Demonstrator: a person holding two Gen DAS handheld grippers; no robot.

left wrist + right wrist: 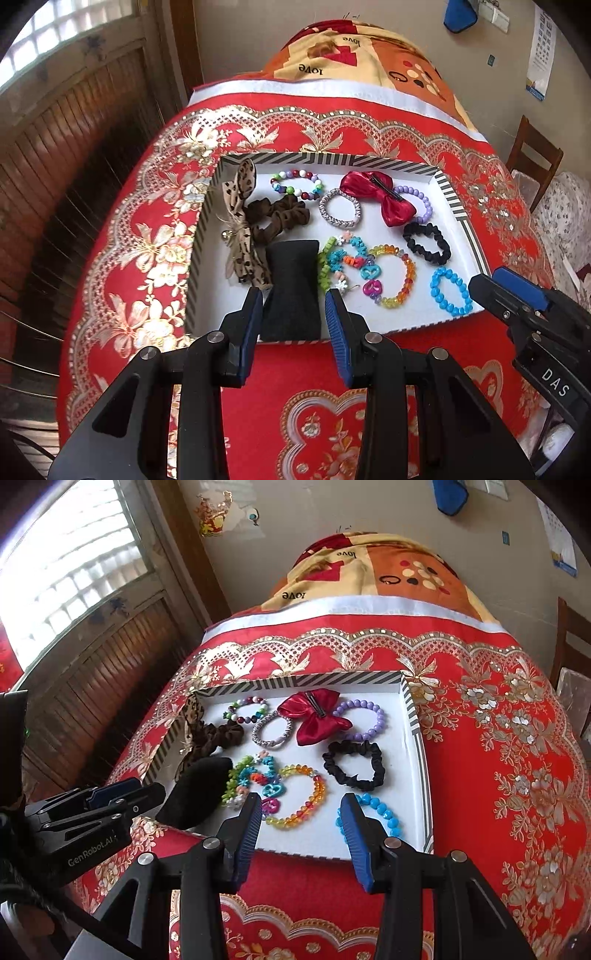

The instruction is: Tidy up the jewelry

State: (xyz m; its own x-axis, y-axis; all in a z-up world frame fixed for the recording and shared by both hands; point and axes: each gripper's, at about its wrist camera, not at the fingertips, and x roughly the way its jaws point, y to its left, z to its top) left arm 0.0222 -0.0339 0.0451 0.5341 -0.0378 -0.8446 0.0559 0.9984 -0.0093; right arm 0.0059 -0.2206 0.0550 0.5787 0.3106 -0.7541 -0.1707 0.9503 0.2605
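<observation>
Left wrist view: left gripper (293, 314) jaws apart, empty, hovering over the black cushion (291, 291) at the striped tray's (332, 159) near edge. Risk: closing here snags the charm bracelet (351, 264) just right. "DAS" on right gripper (509, 291); blanket reads "love".

Right wrist view: right gripper (301, 821) apart, empty, above rainbow bracelet (303, 799); blue bracelet (384, 814) beside could tangle. "GenRobot.AI" on left gripper.

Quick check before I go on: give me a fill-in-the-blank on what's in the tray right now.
1. The red bow lies partly over the silver bracelet and the ____ bead bracelet.
2. The black scrunchie lies between the purple bracelet and the ____ bead bracelet.
3. The tray's rim is patterned with ____.
4. Between the left gripper fingers nothing is ____.

Missing words: purple; blue; stripes; held
</observation>
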